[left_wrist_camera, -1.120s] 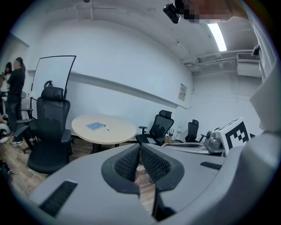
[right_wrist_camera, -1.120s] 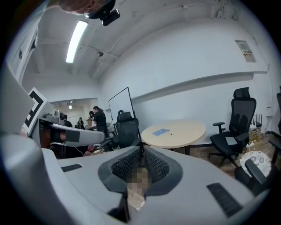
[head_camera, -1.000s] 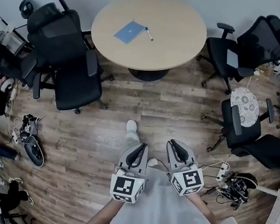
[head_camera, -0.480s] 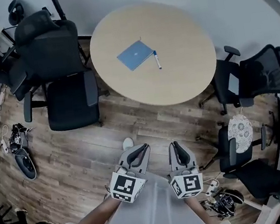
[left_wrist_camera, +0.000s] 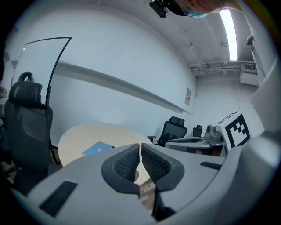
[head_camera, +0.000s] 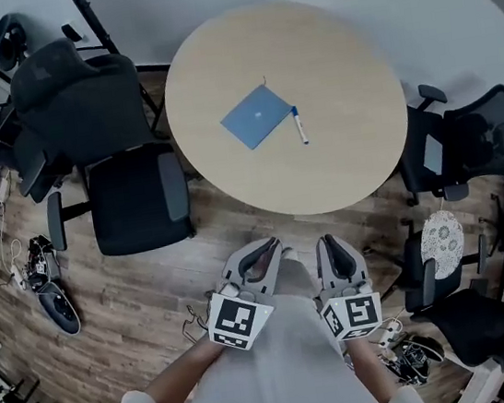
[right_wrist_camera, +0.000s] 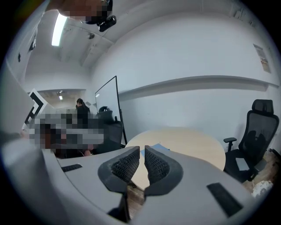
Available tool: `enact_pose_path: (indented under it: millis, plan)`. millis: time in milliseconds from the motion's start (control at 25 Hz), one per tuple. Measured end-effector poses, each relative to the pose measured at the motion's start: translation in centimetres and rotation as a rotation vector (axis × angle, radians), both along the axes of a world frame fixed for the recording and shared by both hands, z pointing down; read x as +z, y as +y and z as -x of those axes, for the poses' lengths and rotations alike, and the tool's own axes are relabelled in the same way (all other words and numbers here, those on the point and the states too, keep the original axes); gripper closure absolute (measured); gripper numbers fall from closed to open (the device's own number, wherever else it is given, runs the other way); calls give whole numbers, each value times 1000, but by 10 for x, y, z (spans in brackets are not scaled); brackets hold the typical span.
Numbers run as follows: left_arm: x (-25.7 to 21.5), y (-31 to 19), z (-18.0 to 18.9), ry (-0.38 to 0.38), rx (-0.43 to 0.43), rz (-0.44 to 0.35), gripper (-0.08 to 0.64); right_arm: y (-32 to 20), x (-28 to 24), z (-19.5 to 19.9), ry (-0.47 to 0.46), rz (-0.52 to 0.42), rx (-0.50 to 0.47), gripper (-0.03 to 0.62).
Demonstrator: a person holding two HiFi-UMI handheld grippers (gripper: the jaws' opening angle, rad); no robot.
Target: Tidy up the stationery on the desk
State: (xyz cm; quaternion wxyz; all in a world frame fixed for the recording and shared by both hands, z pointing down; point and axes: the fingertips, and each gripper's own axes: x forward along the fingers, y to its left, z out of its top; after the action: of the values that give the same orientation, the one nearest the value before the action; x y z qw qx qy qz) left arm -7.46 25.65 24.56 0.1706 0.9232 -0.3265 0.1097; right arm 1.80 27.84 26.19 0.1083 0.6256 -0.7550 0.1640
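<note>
A blue notebook [head_camera: 258, 116] lies near the middle of the round beige table [head_camera: 344, 62], with a white marker with a blue cap [head_camera: 299, 126] just to its right. The notebook [left_wrist_camera: 97, 148] also shows beyond the jaws in the left gripper view, and a sliver of the notebook [right_wrist_camera: 163, 148] in the right gripper view. My left gripper [head_camera: 268, 249] and right gripper [head_camera: 333, 246] are held side by side just short of the table's near edge. Both are shut with nothing between their pads.
A black office chair [head_camera: 109, 141] stands at the table's left. More black chairs [head_camera: 476, 141] crowd the right side, one with a white patterned cushion [head_camera: 442, 237]. Cables and a power strip [head_camera: 399, 352] lie on the wood floor at lower right, shoes [head_camera: 57, 302] at left.
The table has come much closer in the head view. Both grippers have moved forward together and now sit near its front edge. Their jaws have stayed shut.
</note>
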Motion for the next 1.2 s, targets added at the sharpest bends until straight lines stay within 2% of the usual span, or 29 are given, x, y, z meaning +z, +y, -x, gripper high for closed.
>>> enact_pose_path:
  millis: [160, 440, 560, 880, 1200]
  plan:
    - [3, -39, -15, -13, -14, -2, 529, -43, 7, -14, -7, 6, -34, 534]
    - [21, -102, -60, -45, -109, 35, 529, -116, 21, -62, 13, 7, -127, 534]
    - [22, -129, -83, -61, -151, 54, 529, -148, 25, -84, -10, 36, -180, 534]
    - [32, -170, -137, -99, -217, 50, 529, -206, 43, -129, -44, 45, -260, 532]
    - [49, -204, -146, -130, -267, 91, 529, -248, 63, -131, -81, 84, -306, 521]
